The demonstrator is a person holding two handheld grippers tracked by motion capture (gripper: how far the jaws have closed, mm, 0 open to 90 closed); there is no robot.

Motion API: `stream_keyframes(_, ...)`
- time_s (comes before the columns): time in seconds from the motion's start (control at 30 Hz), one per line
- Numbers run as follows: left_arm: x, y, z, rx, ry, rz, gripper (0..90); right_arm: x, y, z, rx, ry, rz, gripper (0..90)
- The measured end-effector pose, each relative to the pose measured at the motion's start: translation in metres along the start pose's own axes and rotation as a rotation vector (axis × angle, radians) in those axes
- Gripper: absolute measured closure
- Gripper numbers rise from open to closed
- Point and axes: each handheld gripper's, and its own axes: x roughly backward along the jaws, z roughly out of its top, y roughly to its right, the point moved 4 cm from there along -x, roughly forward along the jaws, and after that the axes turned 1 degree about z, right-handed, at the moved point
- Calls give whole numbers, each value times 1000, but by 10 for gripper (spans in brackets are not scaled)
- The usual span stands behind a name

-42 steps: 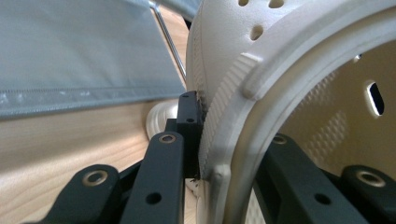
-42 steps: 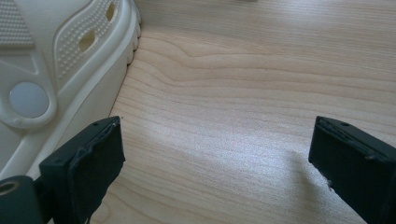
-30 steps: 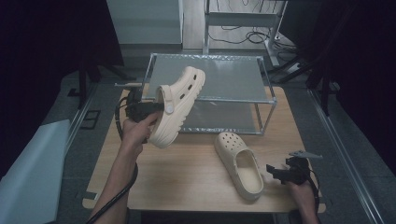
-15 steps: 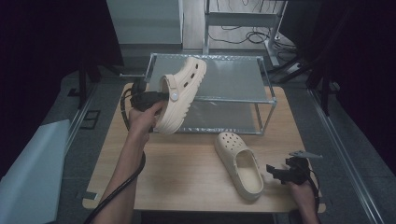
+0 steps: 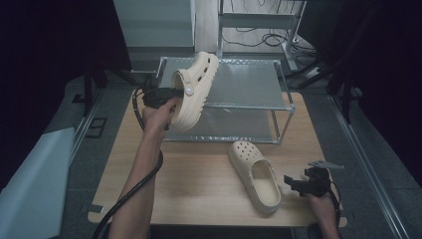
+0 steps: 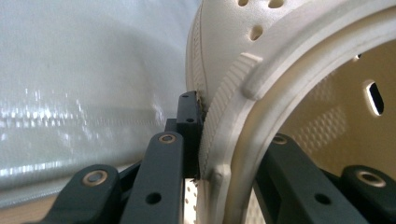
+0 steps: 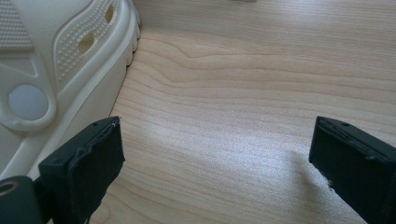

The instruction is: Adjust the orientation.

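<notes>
Cream clog point(image 5: 195, 92) | toe toward rack point(image 5: 278, 82) | long axis seemingly tilted upward

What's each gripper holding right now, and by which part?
The left gripper is clamped on the raised clog, on its heel-end side wall beside the strap. The right gripper is open and holds nothing, beside the clog on the table.

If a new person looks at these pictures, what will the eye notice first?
First, the cream clog held in the air by the left gripper, above the front left of the metal rack. Next, the second clog lying on the wooden table, beside the open right gripper.
</notes>
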Motion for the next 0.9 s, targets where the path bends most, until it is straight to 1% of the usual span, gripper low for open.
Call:
stream_keyframes(0.17, -6, 1, 9, 14, 18, 6, 771, 1, 2, 0, -11, 4, -6, 31)
stream_keyframes(0.3, -11, 2, 18, 23, 36, 22, 771, 0, 2, 0, -12, -1, -6, 32)
stream_keyframes(0.33, -11, 2, 18, 23, 36, 22, 771, 0, 2, 0, -9, 1, -8, 32)
stream_keyframes(0.4, -17, 2, 24, 33, 49, 36, 770, 0, 2, 0, -9, 1, -7, 32)
stream_keyframes(0.43, -17, 2, 24, 33, 49, 36, 771, 0, 2, 0, -11, 0, -7, 32)
stream_keyframes(0.47, -21, 2, 28, 35, 58, 49, 770, 0, 2, 0, -10, 1, -7, 32)
stream_keyframes(0.6, -28, 1, 35, 55, 76, 85, 770, 1, 2, 0, -15, 1, -3, 34)
stream_keyframes(0.63, -28, 1, 35, 55, 76, 85, 770, 1, 2, 0, -15, 1, -3, 34)
stream_keyframes(0.67, -31, 1, 38, 65, 84, 95, 770, 1, 3, 0, -17, 0, -3, 35)
stream_keyframes(0.7, -33, 1, 40, 65, 82, 99, 770, 1, 3, 0, -18, -1, -2, 35)
stream_keyframes(0.77, -35, 1, 44, 63, 95, 110, 770, 1, 3, 0, -16, -2, -2, 37)
stream_keyframes(0.9, -40, -2, 49, 76, 115, 128, 770, 0, 3, 0, -12, -2, -2, 41)
